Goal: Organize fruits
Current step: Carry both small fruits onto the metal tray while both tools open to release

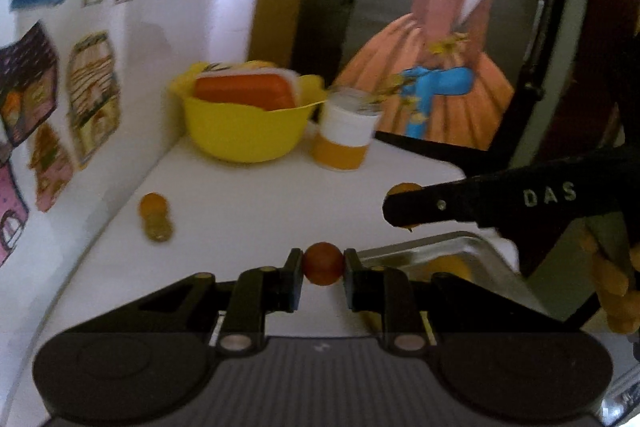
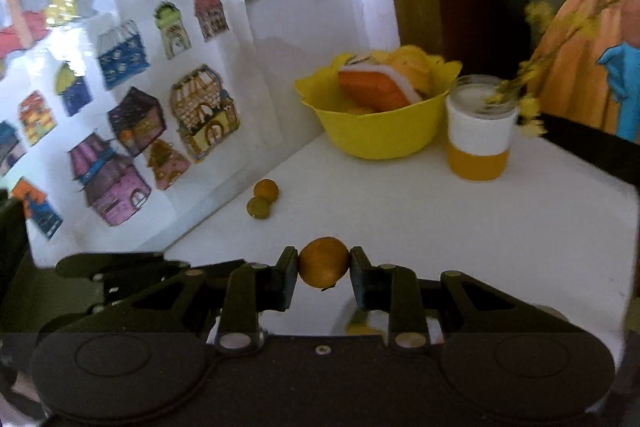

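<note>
My left gripper (image 1: pixel 323 263) is shut on a small reddish-orange fruit (image 1: pixel 322 263), held above the white table. My right gripper (image 2: pixel 324 263) is shut on a small orange fruit (image 2: pixel 323 261). From the left wrist view, the right gripper (image 1: pixel 404 205) reaches in from the right, its orange fruit (image 1: pixel 404 189) peeking out from behind a finger. Two small fruits lie together near the sticker wall: an orange one (image 2: pixel 266 189) (image 1: pixel 153 205) and a greenish one (image 2: pixel 258 207) (image 1: pixel 158 227). A metal tray (image 1: pixel 452 247) sits at the right with something yellow in it.
A yellow bowl (image 2: pixel 380 131) (image 1: pixel 244 131) holding an orange-and-white sponge-like block stands at the back of the white table (image 2: pixel 400 211). Beside it is a white-and-orange jar (image 2: pixel 478 135) (image 1: pixel 346 135) with yellow flowers. A wall with house stickers (image 2: pixel 136 123) borders the left.
</note>
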`<state>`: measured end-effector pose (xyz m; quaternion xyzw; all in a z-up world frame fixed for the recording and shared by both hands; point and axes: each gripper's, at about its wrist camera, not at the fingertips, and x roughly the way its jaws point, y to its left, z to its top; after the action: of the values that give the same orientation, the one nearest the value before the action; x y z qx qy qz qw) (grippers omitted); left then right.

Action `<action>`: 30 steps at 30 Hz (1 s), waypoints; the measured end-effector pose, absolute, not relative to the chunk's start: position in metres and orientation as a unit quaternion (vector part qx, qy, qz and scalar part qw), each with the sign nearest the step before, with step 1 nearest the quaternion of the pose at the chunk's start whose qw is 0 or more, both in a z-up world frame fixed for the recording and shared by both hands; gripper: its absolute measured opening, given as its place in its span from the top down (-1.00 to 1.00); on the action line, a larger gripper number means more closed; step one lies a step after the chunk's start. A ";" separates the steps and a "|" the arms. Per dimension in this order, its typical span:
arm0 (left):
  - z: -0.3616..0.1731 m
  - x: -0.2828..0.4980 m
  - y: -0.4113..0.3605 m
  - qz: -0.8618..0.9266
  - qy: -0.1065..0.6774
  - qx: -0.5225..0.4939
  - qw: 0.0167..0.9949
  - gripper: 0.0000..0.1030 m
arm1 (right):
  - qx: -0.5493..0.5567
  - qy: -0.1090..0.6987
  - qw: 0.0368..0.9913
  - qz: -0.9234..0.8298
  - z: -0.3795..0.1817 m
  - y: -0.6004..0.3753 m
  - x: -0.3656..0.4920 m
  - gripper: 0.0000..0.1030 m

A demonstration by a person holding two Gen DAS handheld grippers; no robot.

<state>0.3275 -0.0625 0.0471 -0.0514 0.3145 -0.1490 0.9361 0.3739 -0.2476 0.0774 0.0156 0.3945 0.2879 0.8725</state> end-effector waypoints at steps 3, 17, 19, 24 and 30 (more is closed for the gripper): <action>0.054 0.317 -0.080 -0.168 0.309 -0.045 0.935 0.56 | 0.015 0.387 0.879 0.279 0.086 -0.271 0.351 0.42; 0.042 0.273 -0.145 -0.223 0.328 -0.020 0.918 0.56 | 0.032 0.371 0.897 0.239 0.070 -0.354 0.251 0.42; 0.040 0.269 -0.152 -0.228 0.333 -0.013 0.915 0.56 | 0.026 0.366 0.900 0.235 0.063 -0.357 0.239 0.42; 0.033 0.264 -0.164 -0.239 0.352 0.000 0.905 0.56 | 0.005 0.358 0.904 0.233 0.042 -0.358 0.215 0.42; 0.020 0.262 -0.181 -0.250 0.380 0.032 0.890 0.56 | -0.022 0.355 0.904 0.236 0.014 -0.352 0.202 0.42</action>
<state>0.2621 -0.1812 0.0196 0.0323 0.3798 -0.2495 0.8902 0.2025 -0.3520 0.0136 -0.0218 0.3553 0.2360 0.9042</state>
